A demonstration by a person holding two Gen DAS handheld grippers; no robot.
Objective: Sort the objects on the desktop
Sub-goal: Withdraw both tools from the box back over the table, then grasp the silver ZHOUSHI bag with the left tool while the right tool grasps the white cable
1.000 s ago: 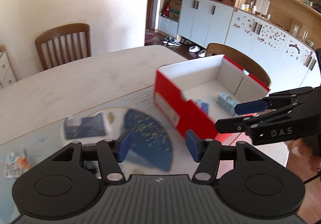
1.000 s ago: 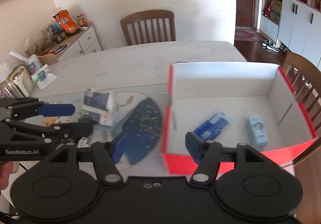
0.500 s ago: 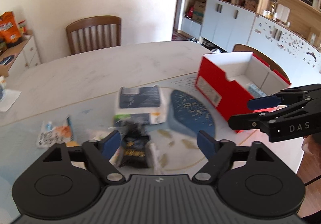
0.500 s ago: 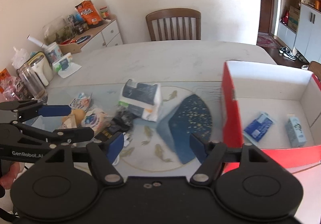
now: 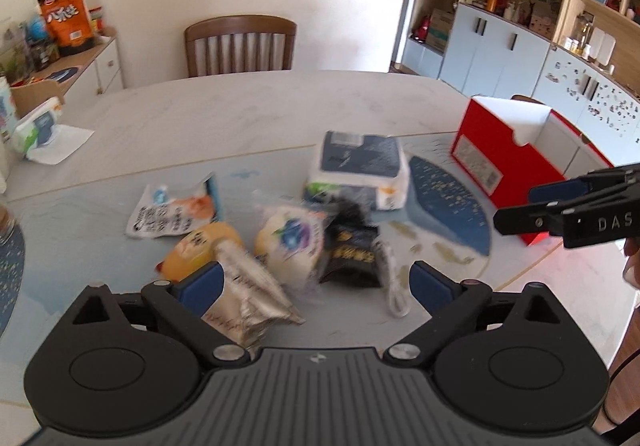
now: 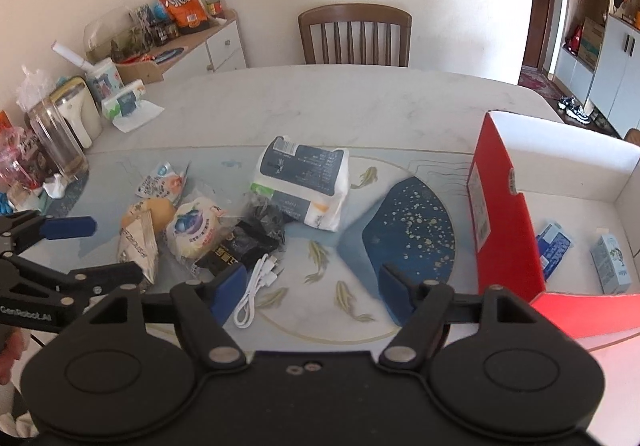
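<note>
A heap of snack packets (image 5: 280, 242) is seen blurred on the surface (image 5: 248, 114), partly hidden behind the left hand-held gripper (image 5: 316, 282), whose jaws have just been opening and grip nothing. The right hand-held gripper (image 6: 308, 288) is held wide and empty beside the red box (image 6: 504, 214).

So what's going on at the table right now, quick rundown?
Left gripper and right gripper both open, empty, jaws just widened. Red box holds two small packets. Snack pile and white cable unsorted. Nothing blocking.
</note>
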